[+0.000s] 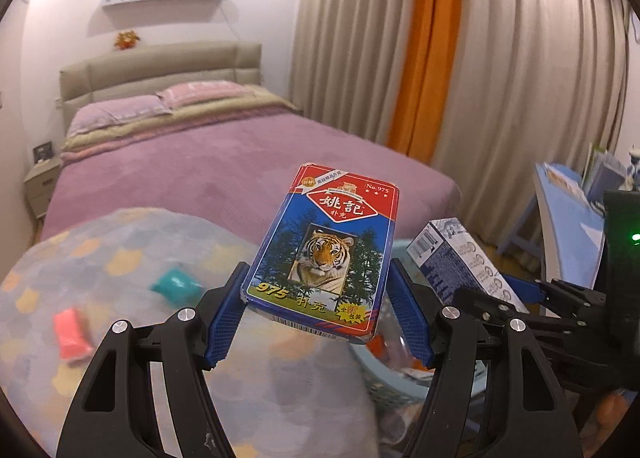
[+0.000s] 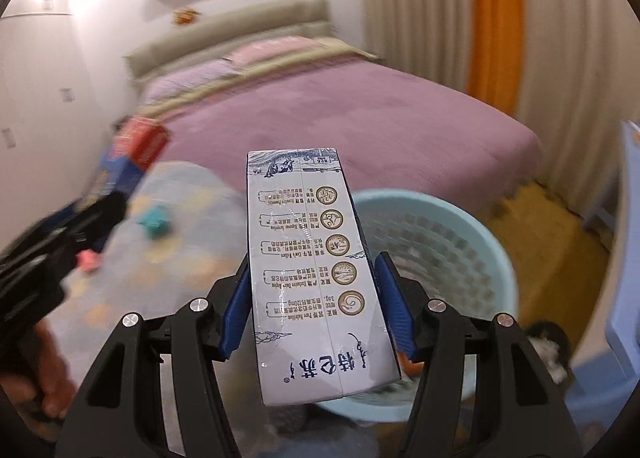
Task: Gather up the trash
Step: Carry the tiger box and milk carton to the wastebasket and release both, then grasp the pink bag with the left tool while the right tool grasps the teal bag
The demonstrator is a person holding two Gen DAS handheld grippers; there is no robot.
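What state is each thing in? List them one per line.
left gripper: shut on the playing-card box
playing-card box: held up, closed
right gripper: shut on the milk carton
milk carton: held above the basket's near rim
blue basket: upright, some trash inside
teal packet: lying on the blanket
pink packet: lying on the blanket

Card box (image 1: 320, 254) clamped in left gripper (image 1: 318, 310): "No.975" top right, "姚記" w/ "扑克" in red diamond, "975 扑克" along near edge. Milk carton (image 2: 316, 274) in right gripper (image 2: 316, 318): "特仑苏" at near end, "120mg" beside lowest round seal; rest too small.
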